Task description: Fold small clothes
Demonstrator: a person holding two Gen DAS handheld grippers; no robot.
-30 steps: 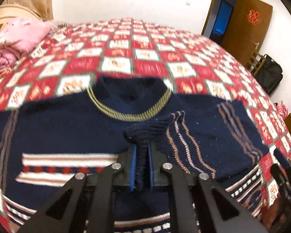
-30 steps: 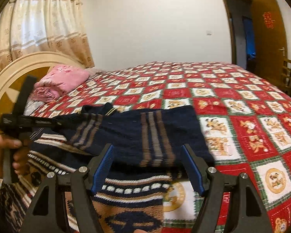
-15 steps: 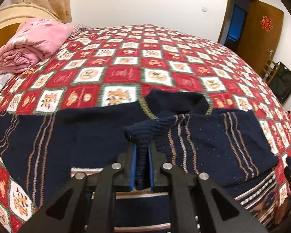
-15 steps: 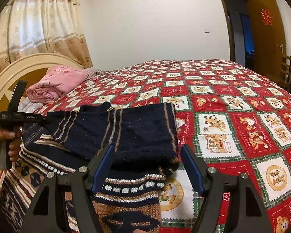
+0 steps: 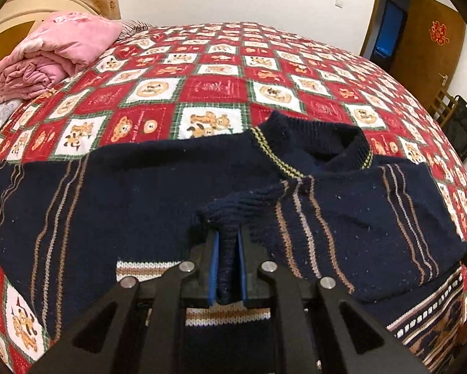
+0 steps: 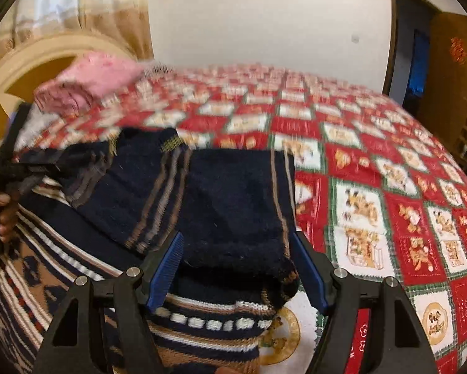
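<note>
Left wrist view: I am seeing my left gripper (image 5: 228,268) clenched on the ribbed cuff (image 5: 233,212) of a navy sweater (image 5: 133,205), the knit pinched between both blue pads (image 5: 213,268). That sleeve (image 5: 358,227) is lying folded across the sweater's chest, its tan stripes running away from the jaws. The sweater is lying flat on a red patchwork bedspread (image 5: 214,87), collar (image 5: 311,143) pointing toward the far wall, the other sleeve stretching out to the left of the picture. A pink quilt (image 5: 49,53) is sitting folded at the headboard end.

Right wrist view, somewhat blurred: I am holding my right gripper (image 6: 238,274) released, jaws standing wide. The folded edge of the sleeve (image 6: 239,212) is lying between the pads (image 6: 167,271); I cannot tell whether either pad is touching it. The patterned hem (image 6: 208,324) is showing just below the jaws. At the left edge, a hand (image 6: 2,215) is gripping the other tool's handle.
</note>
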